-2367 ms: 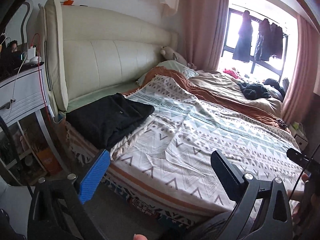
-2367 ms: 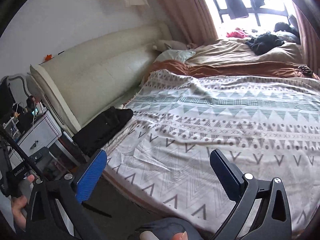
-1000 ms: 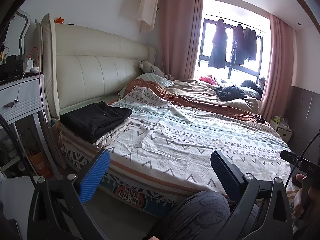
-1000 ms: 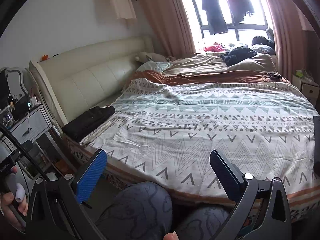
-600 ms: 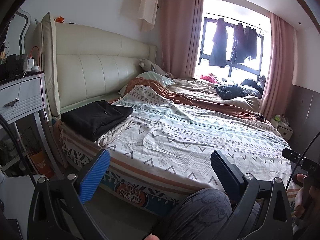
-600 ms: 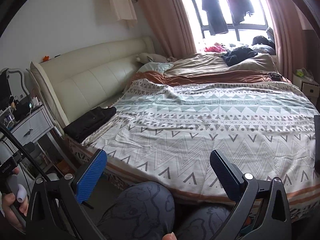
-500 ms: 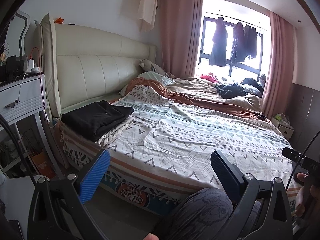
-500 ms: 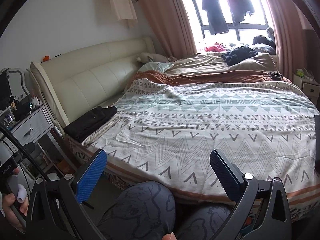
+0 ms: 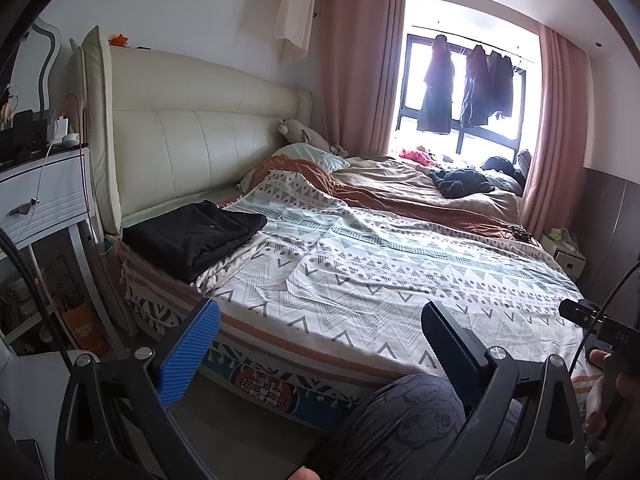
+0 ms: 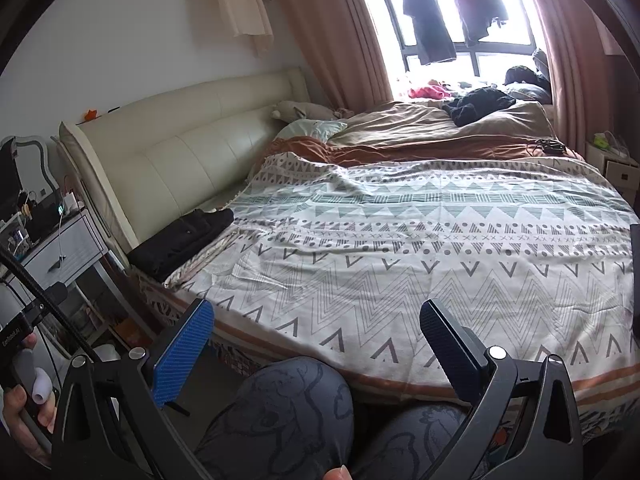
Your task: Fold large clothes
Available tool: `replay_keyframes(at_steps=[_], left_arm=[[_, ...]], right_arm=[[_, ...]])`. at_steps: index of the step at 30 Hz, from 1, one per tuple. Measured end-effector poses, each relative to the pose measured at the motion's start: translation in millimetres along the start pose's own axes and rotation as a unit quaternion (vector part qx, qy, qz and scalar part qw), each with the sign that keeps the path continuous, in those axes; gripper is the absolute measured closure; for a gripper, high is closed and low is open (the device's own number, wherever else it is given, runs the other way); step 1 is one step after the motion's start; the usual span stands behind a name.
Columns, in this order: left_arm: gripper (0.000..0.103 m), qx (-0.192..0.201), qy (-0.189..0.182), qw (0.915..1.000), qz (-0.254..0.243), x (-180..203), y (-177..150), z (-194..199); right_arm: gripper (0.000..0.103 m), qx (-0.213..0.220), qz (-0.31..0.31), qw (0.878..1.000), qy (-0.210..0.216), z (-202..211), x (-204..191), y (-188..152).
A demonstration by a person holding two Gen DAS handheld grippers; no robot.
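Pictured in a bedroom: left gripper (image 9: 316,340) and right gripper (image 10: 314,338) both spread wide and empty, held low at the near side of the bed (image 9: 360,288), above the person's patterned knees (image 10: 280,416). Folded black garment (image 9: 192,234) lying at the near left corner of the bed, just beside the cream headboard (image 9: 192,140), seemingly already dealt with. Loose black clothing (image 9: 460,182) heaped at the far end on the brown duvet (image 9: 392,184), near the window (image 9: 464,92), probably the next piece to be folded. Likely soft, limp and fairly bulky, light enough to lift but apt to sag and bunch; best pinched at the shoulders or along a hem, one gripper at each corner, then dragged onto the flat patterned blanket (image 10: 420,240) for spreading. Well apart from both grippers, so a long reach or a walk around the bed probably called for. Also in the room: pink item (image 9: 416,155) near the window, pale pillow (image 9: 312,156) and grey soft toy (image 9: 298,132) against the headboard, dark clothes hanging (image 9: 434,88) on a rail at the glass, white nightstand (image 9: 44,200) with chargers and trailing cables at near left, small bedside cabinet (image 9: 564,256) at far right. Cable (image 10: 548,146) lying on the duvet beside the heap, a possible snag.
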State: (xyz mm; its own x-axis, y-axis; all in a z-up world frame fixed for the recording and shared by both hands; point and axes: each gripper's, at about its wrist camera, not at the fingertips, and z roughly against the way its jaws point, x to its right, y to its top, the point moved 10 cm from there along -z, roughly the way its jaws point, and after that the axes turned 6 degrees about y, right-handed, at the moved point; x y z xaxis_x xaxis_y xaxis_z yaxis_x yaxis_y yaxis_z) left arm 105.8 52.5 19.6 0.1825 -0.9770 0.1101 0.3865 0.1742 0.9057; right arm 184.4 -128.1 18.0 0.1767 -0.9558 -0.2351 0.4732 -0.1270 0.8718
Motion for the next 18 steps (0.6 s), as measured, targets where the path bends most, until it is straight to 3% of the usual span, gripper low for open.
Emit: replay_keyframes(at_steps=[5,18], left_arm=[[0.000,0.004,0.006,0.9998,-0.017,3.9,-3.0,5.3],[0.000,0.006,-0.018,0.9998,-0.012,3.8,-7.1,18.6]], right_arm=[[0.000,-0.001,-0.009,1.000,-0.009,3.7,3.8,-3.0],[0.000,0.005,-0.010,1.000,-0.021,21.6,1.6,-8.6]])
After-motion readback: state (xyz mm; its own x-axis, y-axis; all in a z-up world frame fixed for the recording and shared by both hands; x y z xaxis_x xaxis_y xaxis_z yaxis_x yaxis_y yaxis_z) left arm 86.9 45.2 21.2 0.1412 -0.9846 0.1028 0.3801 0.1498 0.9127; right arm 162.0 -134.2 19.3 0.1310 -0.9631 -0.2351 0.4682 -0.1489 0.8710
